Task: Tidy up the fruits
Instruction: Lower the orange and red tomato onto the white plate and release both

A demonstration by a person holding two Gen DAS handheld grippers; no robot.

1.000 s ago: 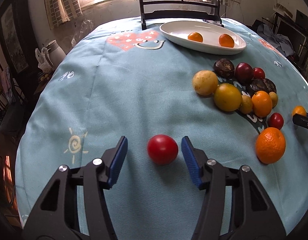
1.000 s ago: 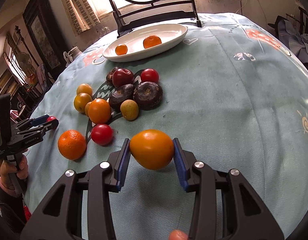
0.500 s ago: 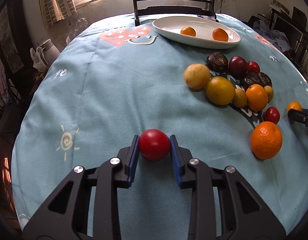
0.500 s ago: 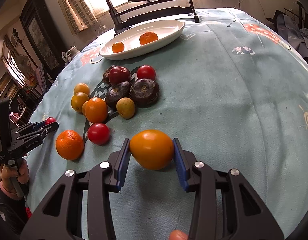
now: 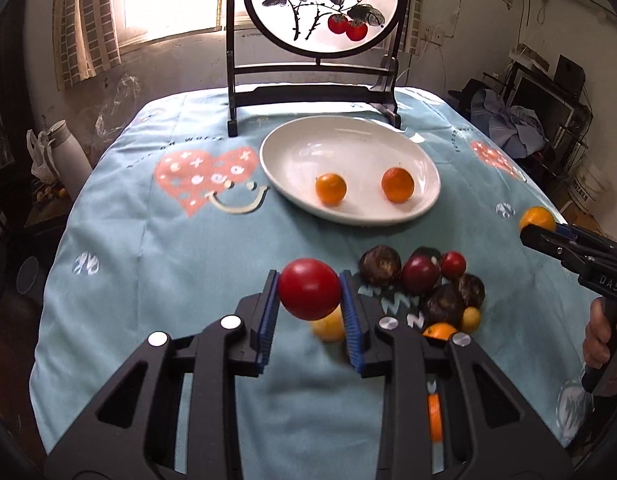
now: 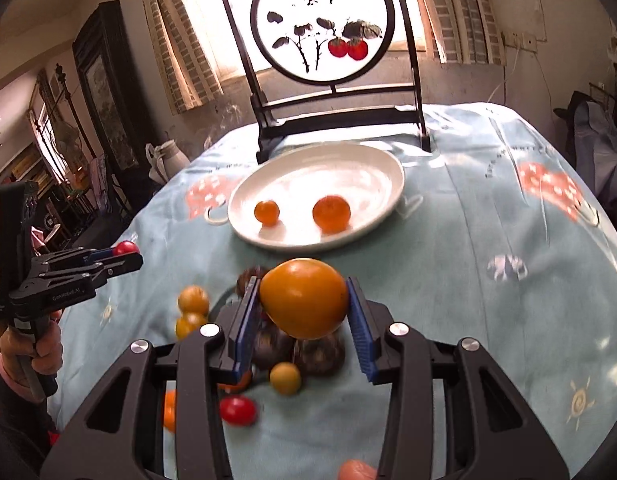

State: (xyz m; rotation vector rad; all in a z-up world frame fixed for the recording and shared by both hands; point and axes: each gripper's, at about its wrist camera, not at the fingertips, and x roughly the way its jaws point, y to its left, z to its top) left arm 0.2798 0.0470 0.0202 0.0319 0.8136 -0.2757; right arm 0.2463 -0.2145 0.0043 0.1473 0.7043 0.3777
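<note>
My left gripper (image 5: 308,308) is shut on a red tomato (image 5: 309,289) and holds it above the blue cloth. My right gripper (image 6: 302,312) is shut on a large orange-yellow fruit (image 6: 304,298), held above the fruit pile. The white oval plate (image 5: 284,160) lies ahead with two small oranges (image 5: 331,188) (image 5: 397,184); it also shows in the right wrist view (image 6: 244,200). A pile of dark, red and yellow fruits (image 5: 420,276) lies on the cloth in front of the plate. The right gripper shows at the right edge of the left wrist view (image 5: 548,232), the left one at the left in the right wrist view (image 6: 120,256).
A black stand with a round painted screen (image 5: 316,8) rises just behind the plate. The round table's cloth (image 5: 168,240) falls away at the edges. A white jug (image 5: 68,160) stands beyond the table on the left. Furniture and clothes fill the room's right side.
Both grippers rose off the table with their fruits and moved forward toward the plate. The left gripper had closed on the red tomato just before.
</note>
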